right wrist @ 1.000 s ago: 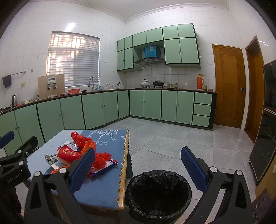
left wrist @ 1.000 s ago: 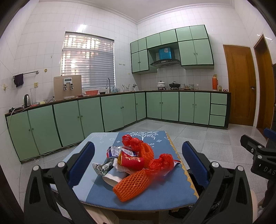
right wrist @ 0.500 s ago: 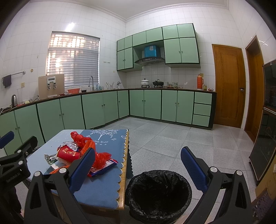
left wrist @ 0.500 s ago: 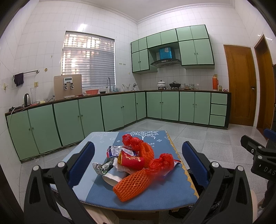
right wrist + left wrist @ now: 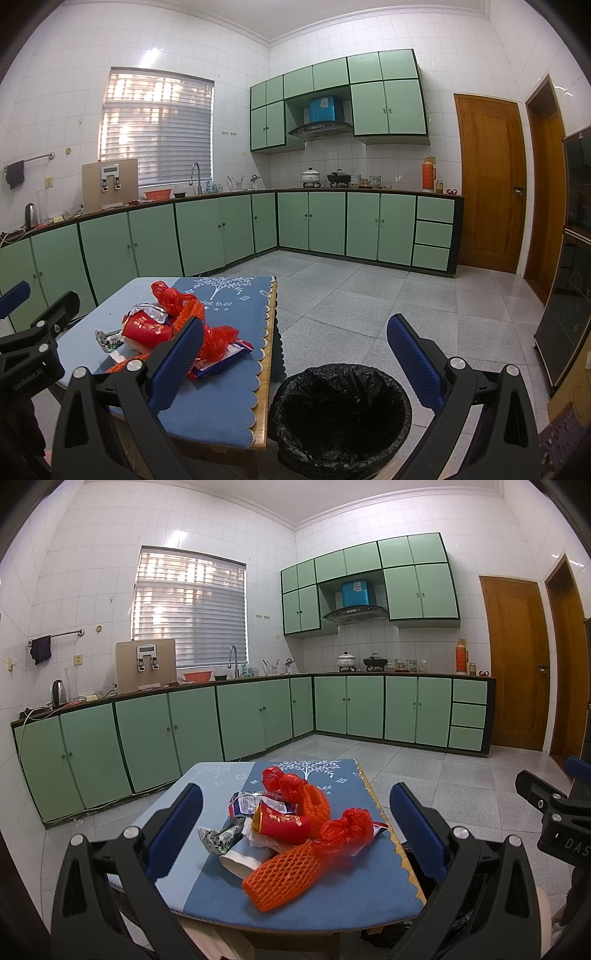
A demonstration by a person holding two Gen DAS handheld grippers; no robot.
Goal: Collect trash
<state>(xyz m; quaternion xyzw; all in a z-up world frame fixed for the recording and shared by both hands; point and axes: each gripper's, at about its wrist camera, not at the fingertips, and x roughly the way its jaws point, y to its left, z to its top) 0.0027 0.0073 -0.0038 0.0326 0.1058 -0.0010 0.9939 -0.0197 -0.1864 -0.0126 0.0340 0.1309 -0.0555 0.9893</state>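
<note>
Trash heap (image 5: 291, 834): orange foam nets, red cup, crumpled wrappers.

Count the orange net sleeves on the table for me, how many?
2. One orange net sleeve lies at the pile's near edge. The other sits farther back, behind the red cup. More may hide under the pile.

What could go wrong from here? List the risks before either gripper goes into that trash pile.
1. The orange foam net lies tangled with the red mesh bag, so lifting one may drag the other along.
2. The blue-and-red wrapper sits close to the table edge and could get knocked to the floor.
3. The bin stands on the floor beside the table, so loose scraps may drop on the way over.
</note>
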